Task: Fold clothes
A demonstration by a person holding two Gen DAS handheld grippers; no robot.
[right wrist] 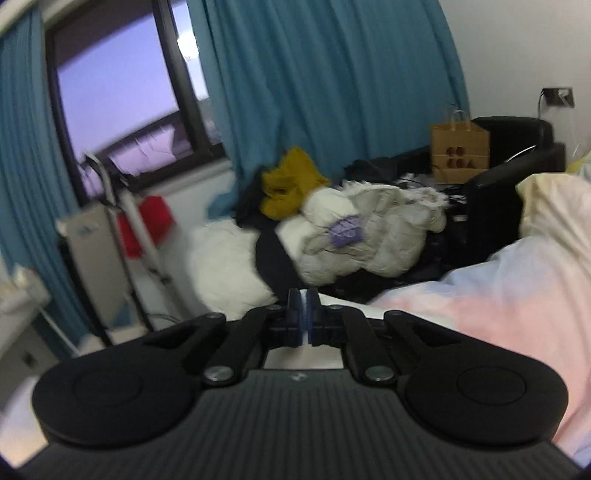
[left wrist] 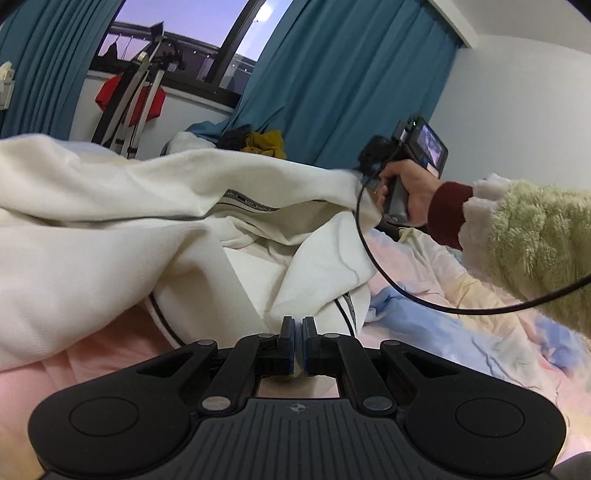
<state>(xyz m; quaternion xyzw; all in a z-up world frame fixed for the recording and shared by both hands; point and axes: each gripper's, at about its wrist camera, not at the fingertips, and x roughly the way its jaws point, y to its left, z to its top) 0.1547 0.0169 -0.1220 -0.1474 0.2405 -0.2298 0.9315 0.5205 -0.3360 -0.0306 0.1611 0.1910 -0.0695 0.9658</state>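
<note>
White garment (left wrist: pixel 110 221) drapes across the left; pastel bedding (left wrist: pixel 461 314) lies open rightward.

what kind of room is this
Most likely a lived-in bedroom. The work surface is a bed with a pastel duvet, teal curtains hang by a window, and unfolded clothes are heaped beside a black armchair.

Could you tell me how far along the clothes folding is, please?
Done: nothing looks folded yet. In hand: the white garment is bunched on the bed, one edge lifted by the shut right gripper, another seemingly pinched in the shut left gripper. Left: spreading it flat, then every fold.
</note>
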